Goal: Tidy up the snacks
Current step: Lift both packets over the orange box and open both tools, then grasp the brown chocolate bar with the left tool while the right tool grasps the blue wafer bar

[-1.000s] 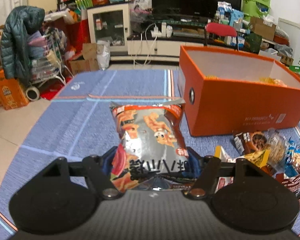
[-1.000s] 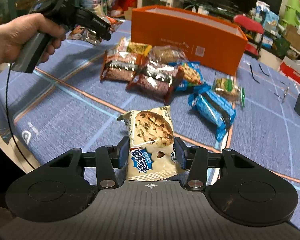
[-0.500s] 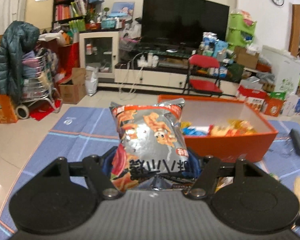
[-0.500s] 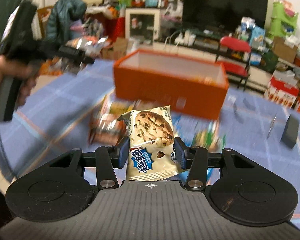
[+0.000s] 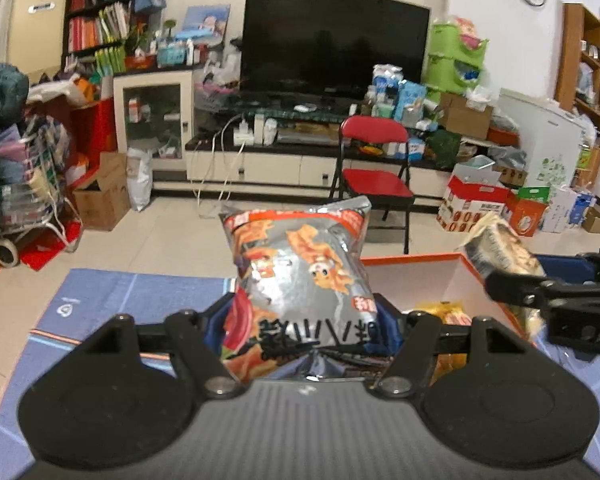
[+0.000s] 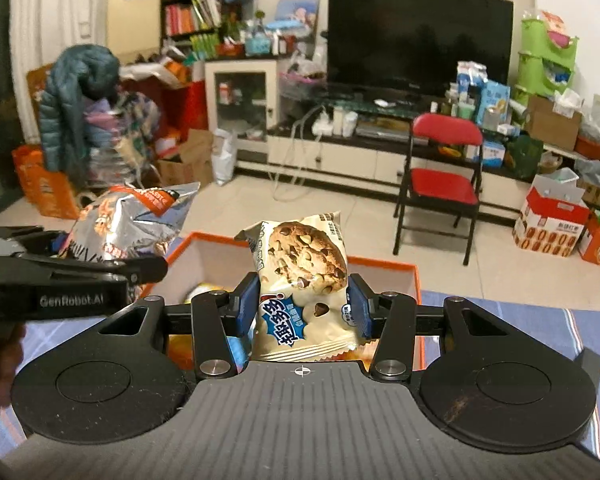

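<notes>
My left gripper (image 5: 304, 324) is shut on a silver and orange chip bag (image 5: 300, 284), held upright above the near left end of the orange box (image 5: 412, 260). My right gripper (image 6: 302, 306) is shut on a cream cookie packet (image 6: 304, 276), held above the same orange box (image 6: 384, 264). Each gripper shows in the other's view: the cookie packet (image 5: 500, 240) at the right of the left wrist view, the chip bag (image 6: 128, 220) at the left of the right wrist view. Yellow snacks (image 5: 440, 308) lie inside the box.
The box stands on a blue cloth with orange lines (image 5: 132, 292). Behind the table are a red folding chair (image 5: 376, 160), a TV on a low cabinet (image 5: 332, 40), cardboard boxes (image 6: 552, 216) and a cart piled with clothes (image 5: 16, 152).
Both grippers have risen and moved over the orange box, each still holding its packet. The loose snacks on the cloth have dropped out of view.
</notes>
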Action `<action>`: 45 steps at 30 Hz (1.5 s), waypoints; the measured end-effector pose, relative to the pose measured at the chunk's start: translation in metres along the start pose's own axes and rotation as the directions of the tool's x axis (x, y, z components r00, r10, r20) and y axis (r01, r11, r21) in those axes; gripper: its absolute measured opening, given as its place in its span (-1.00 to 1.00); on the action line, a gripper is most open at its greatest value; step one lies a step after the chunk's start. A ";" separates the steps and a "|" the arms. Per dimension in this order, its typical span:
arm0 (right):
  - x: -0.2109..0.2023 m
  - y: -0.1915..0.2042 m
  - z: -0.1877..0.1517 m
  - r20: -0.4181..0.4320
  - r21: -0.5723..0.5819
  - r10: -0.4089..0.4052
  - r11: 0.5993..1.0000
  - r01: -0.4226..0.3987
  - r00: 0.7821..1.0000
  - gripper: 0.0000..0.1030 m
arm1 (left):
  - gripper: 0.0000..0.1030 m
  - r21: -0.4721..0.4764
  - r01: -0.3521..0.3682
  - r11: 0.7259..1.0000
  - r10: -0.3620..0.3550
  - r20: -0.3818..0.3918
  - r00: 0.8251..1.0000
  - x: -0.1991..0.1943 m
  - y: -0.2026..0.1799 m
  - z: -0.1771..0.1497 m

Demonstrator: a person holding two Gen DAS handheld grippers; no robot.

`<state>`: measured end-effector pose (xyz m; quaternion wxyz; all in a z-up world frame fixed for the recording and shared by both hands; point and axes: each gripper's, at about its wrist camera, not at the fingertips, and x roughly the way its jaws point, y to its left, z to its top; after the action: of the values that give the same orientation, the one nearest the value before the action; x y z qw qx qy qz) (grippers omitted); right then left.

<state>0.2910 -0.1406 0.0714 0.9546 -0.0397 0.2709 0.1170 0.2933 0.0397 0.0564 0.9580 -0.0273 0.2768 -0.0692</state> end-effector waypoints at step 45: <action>-0.043 -0.020 -0.223 -0.156 -0.151 0.260 0.947 -0.283 0.953 0.44 | 0.95 0.493 0.311 0.813 -0.288 -0.125 0.949 -0.061 -0.019 -0.190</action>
<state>0.1471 -0.1995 -0.0958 0.9020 -0.0916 0.3261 0.2676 0.1380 0.0271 -0.0702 0.9019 0.1835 0.2623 -0.2900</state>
